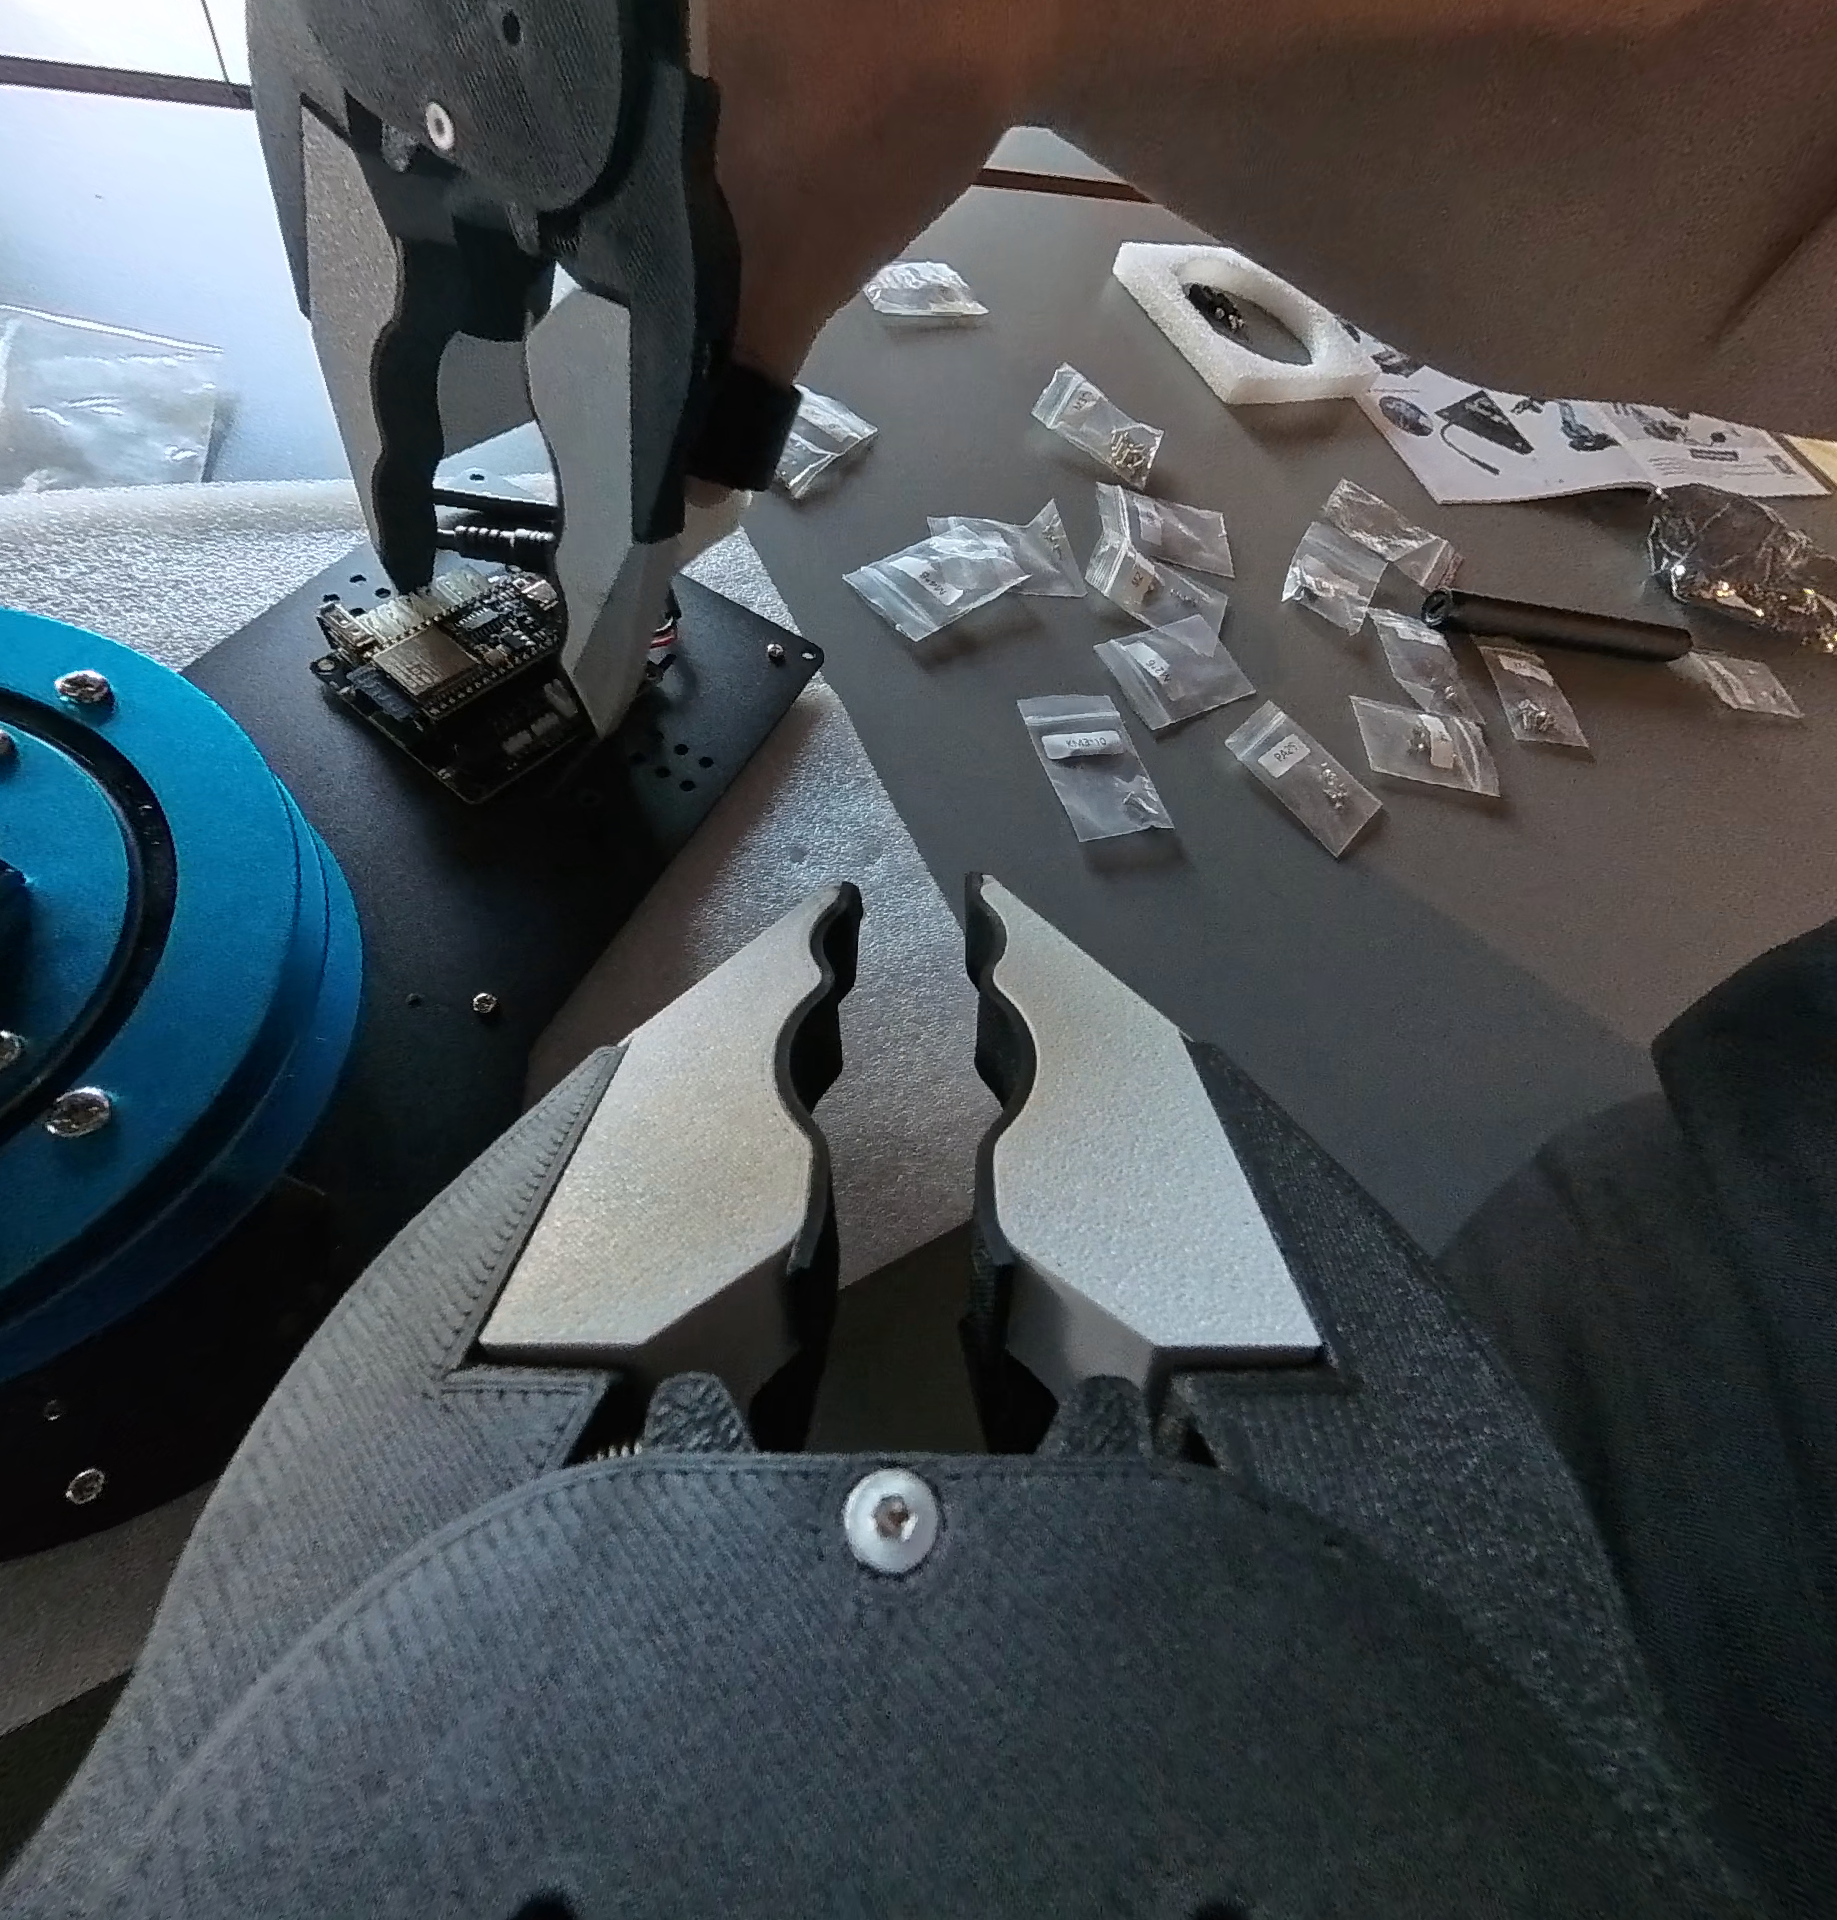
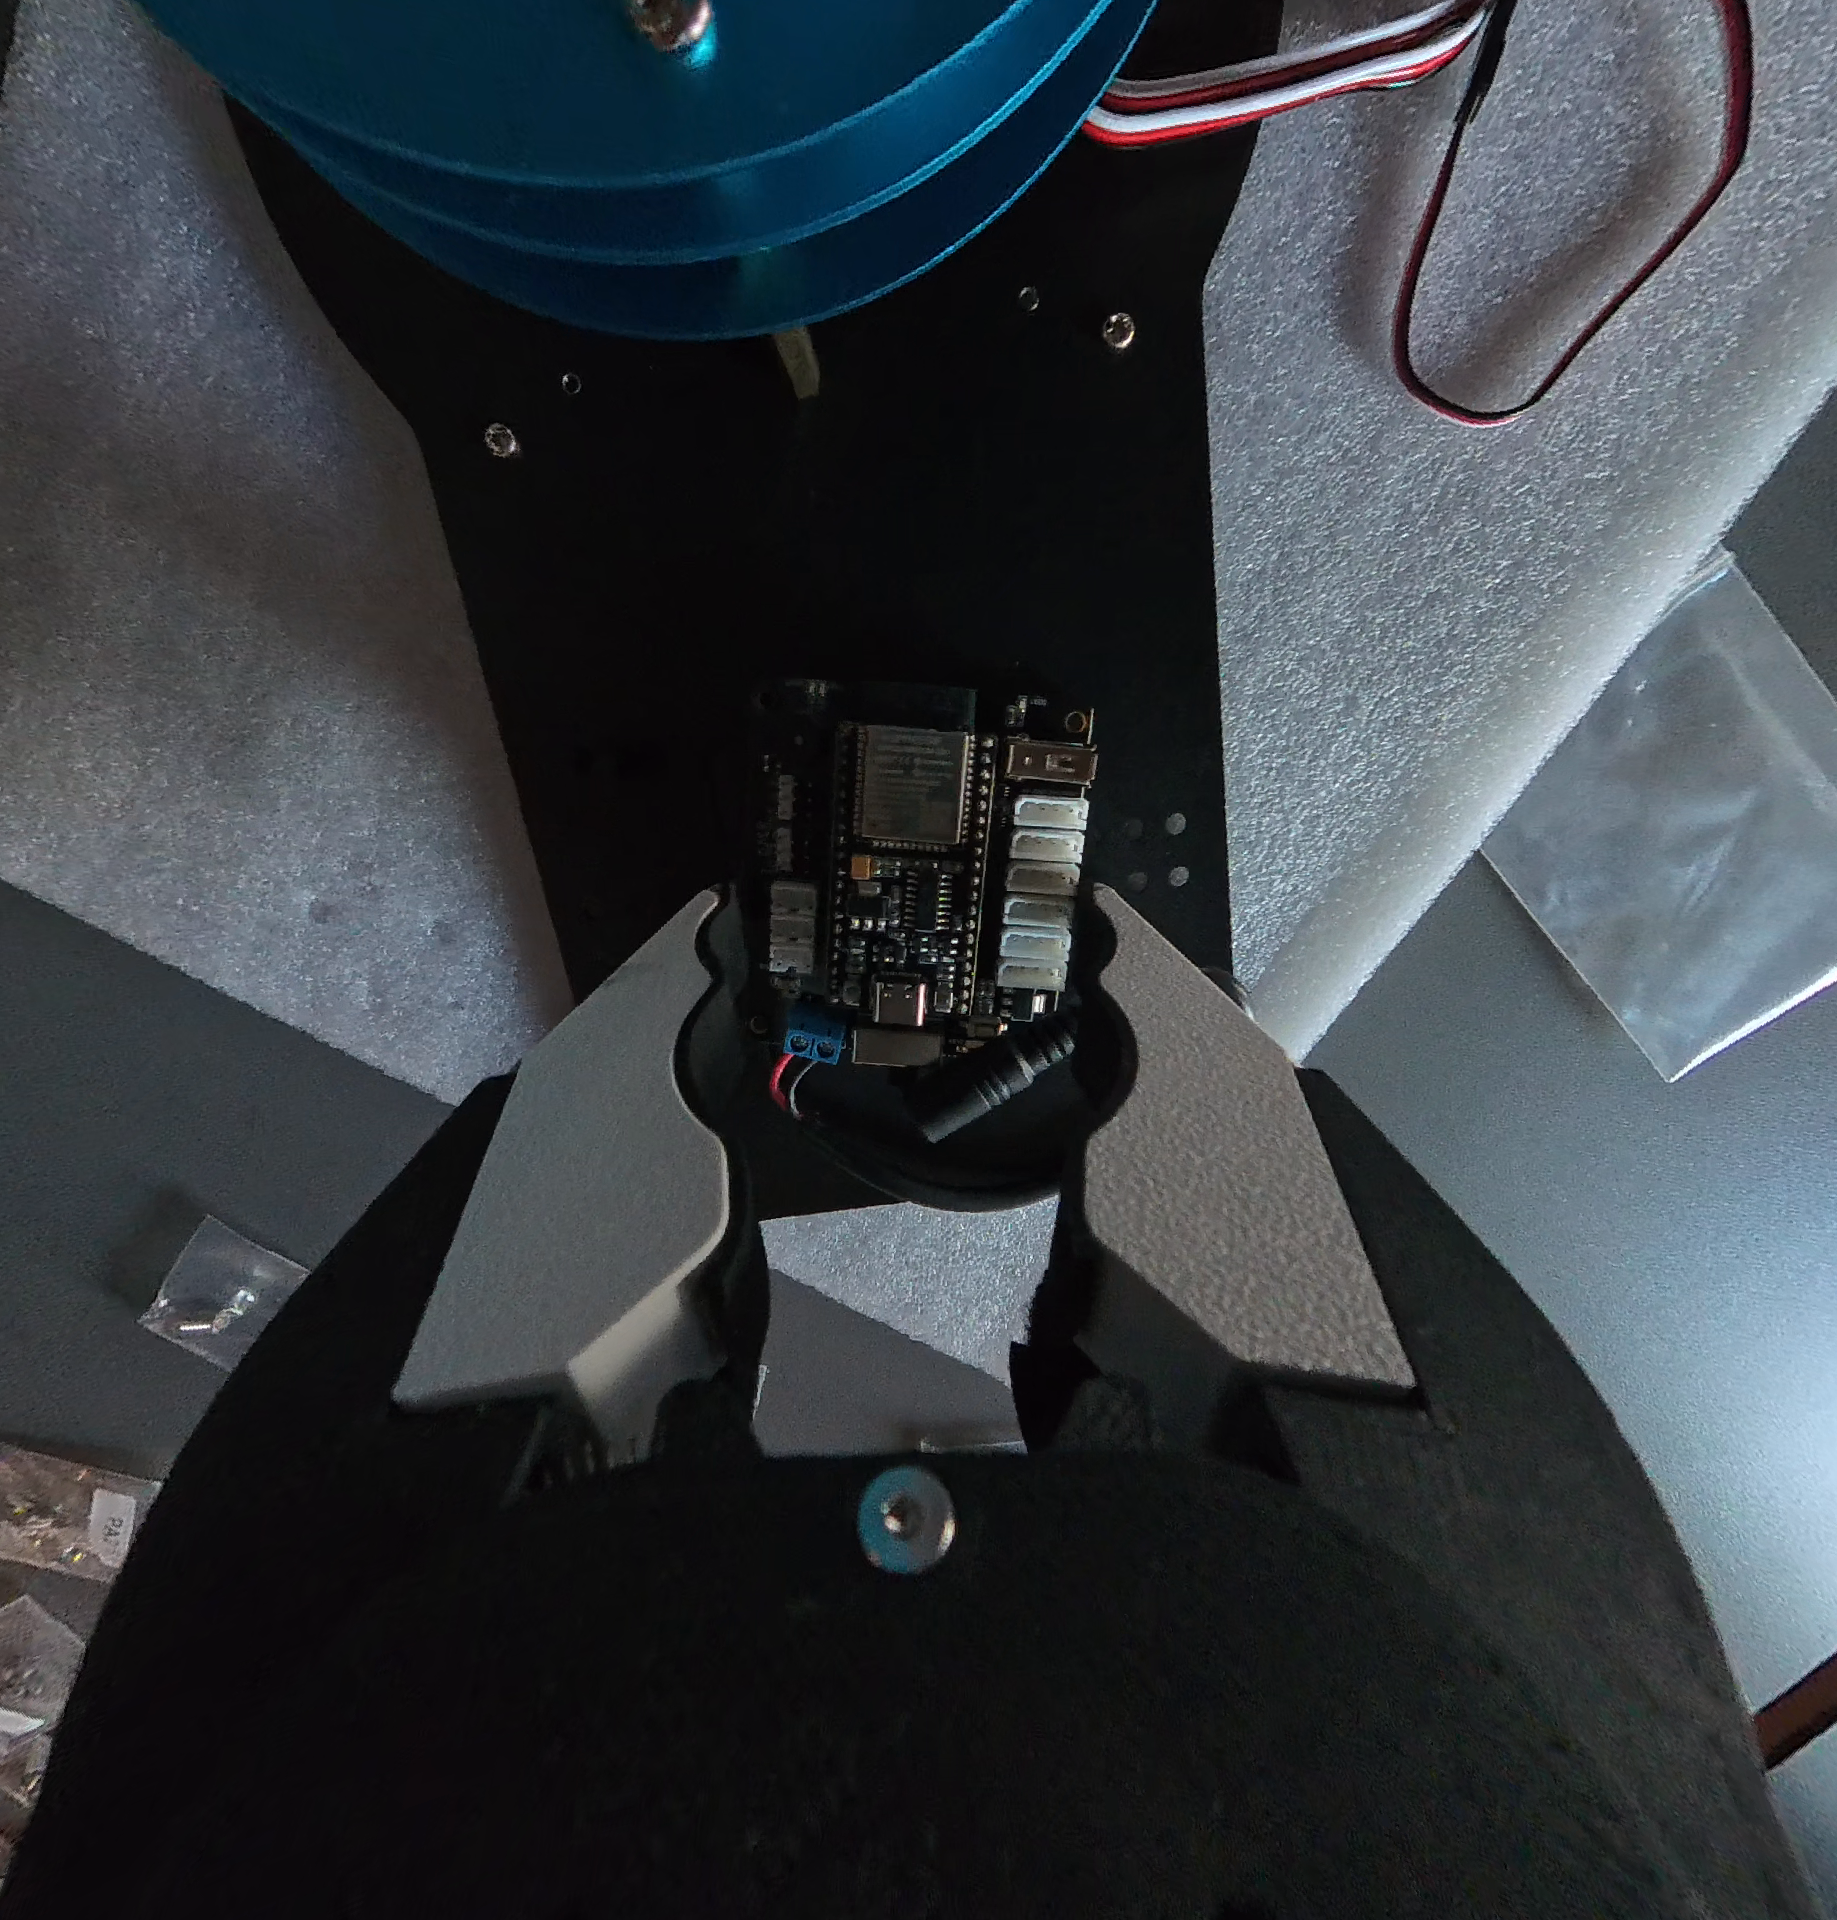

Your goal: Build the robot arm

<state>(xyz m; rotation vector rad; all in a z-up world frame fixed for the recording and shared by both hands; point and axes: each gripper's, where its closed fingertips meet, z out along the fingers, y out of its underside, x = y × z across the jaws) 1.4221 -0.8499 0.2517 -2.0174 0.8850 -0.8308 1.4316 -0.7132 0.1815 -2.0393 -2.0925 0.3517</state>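
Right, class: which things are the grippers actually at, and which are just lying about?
At the grippers:
right gripper, open, fingers either side of the circuit board on the black plate
left gripper, open, empty, above the foam sheet

Lying about:
small clear bags
leaflet
white foam ring
black rod
loose wire

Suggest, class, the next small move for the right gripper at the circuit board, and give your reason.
Probably close the right gripper gently. Its fingers already straddle the circuit board on the black plate, one at each long edge, with the jaws apart. The left gripper hangs empty and slightly open above the foam sheet, so it seems uninvolved.
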